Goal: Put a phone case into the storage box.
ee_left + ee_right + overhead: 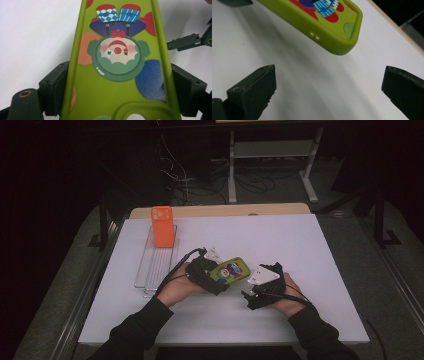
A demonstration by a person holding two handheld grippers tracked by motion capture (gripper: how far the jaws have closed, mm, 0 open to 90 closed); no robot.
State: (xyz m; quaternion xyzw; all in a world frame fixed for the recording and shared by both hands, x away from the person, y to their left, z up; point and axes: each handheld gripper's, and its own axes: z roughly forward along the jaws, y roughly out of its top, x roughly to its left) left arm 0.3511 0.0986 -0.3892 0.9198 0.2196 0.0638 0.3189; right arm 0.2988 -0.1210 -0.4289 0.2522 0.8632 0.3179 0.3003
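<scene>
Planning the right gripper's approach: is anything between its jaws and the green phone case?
Nothing. In the right gripper view only bare white table lies between the open right gripper and the green case, which the left gripper holds.

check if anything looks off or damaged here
Nothing stands out. The green case is held squarely across its sides by the left gripper and looks intact; the orange case stands upright in the rack.
</scene>
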